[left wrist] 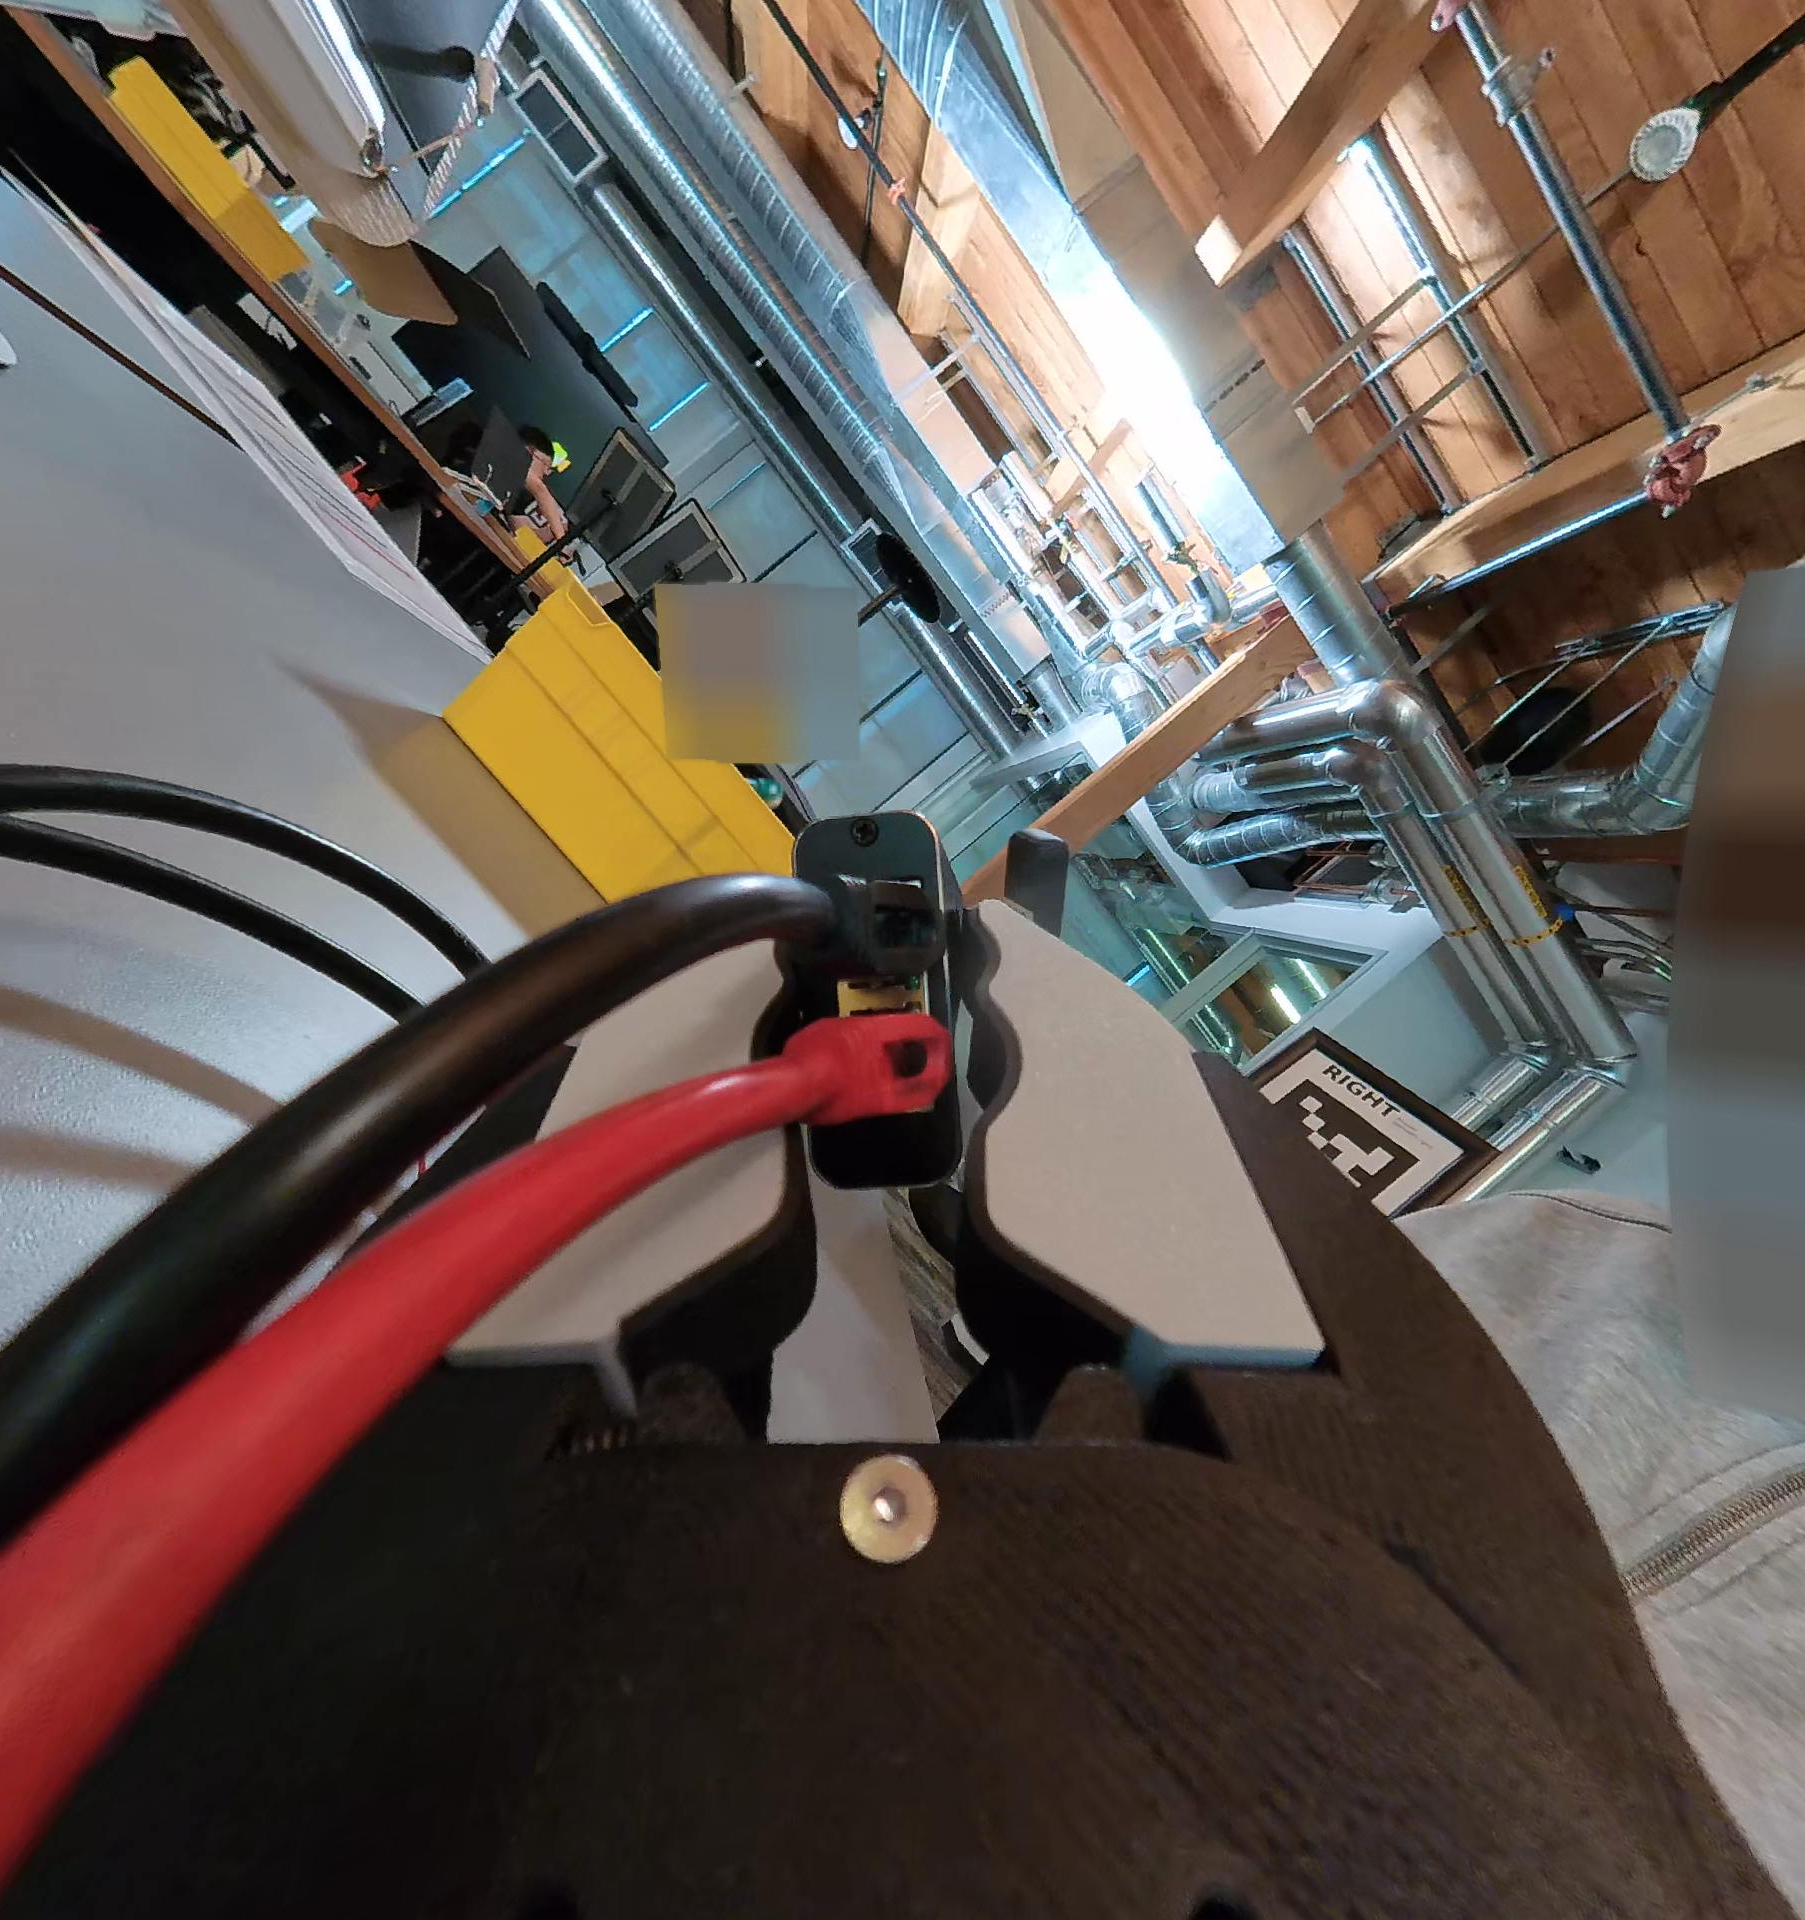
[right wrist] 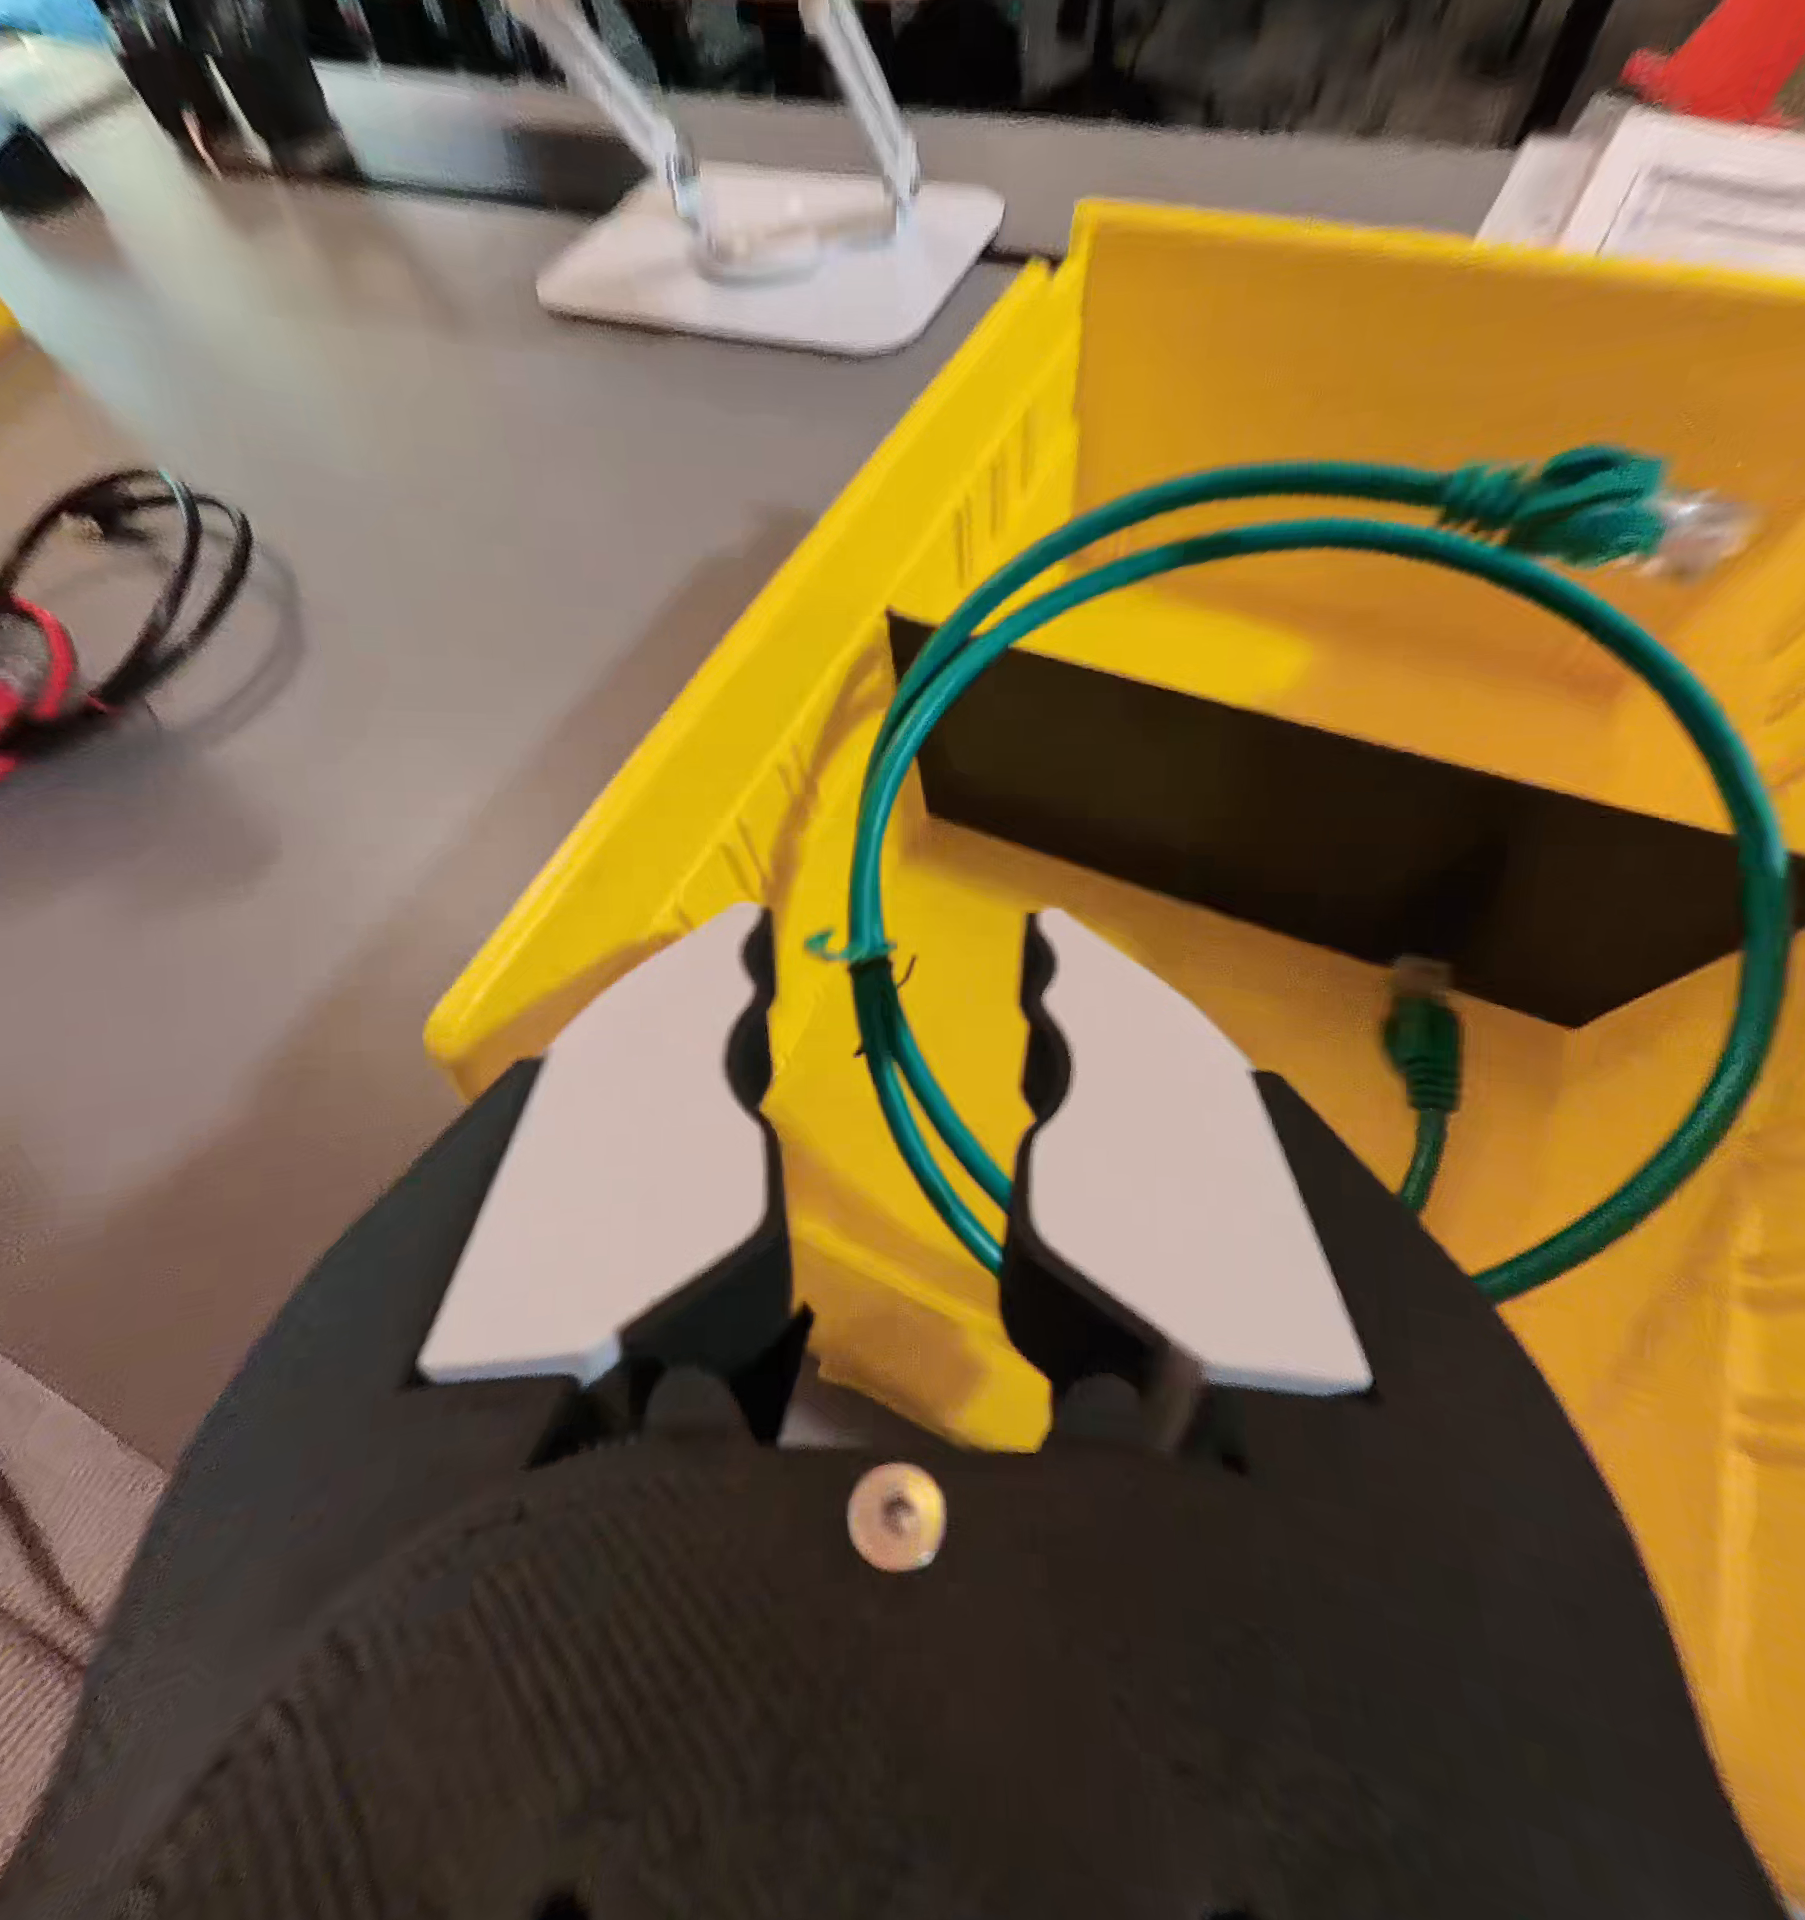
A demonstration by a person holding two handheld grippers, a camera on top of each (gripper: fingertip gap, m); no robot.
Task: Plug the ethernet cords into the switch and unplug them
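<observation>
The left gripper [left wrist: 882,1049] clamps the switch [left wrist: 877,997] on edge — black cord [left wrist: 524,966] and red cord [left wrist: 607,1132] seated. The right gripper [right wrist: 893,1049] hangs released over the green cord [right wrist: 1324,862] in the yellow bin [right wrist: 732,779] — best to pinch near a plug, not mid-loop.

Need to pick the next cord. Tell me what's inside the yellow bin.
The yellow bin holds a coiled green ethernet cord and a black divider. The right gripper covers the bin's near corner.
</observation>
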